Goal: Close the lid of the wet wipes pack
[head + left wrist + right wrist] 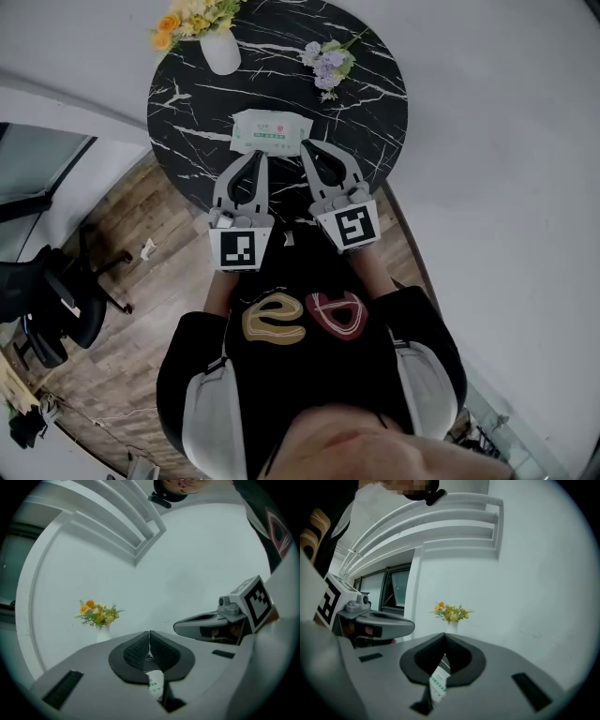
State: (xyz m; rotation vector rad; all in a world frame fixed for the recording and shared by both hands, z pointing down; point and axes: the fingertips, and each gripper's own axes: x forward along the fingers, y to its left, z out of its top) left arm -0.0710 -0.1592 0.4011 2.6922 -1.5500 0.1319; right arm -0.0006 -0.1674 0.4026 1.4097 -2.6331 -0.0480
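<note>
Both my tongs are closed right now and neither one is gripping anything. On the left gripper (pixel 149 642) the black pads are pressed together along one thin line. The right gripper (pixel 443 641) meets at the tips, with just a sliver opening lower down.

The wet wipes pack (pixel 271 131) lies flat on the round black marble table (pixel 366 112), right in front of both tips. From the head view, the left tip sits at its near edge and the right tip by its near right corner. Honestly can't tell if either actually touches it.

In both gripper views I only get a strip of the pack through the gap under the pads, so the lid is impossible to make out. A vase (pixel 221 49) of yellow flowers and some purple flowers (pixel 327 64) sit at the far side.
</note>
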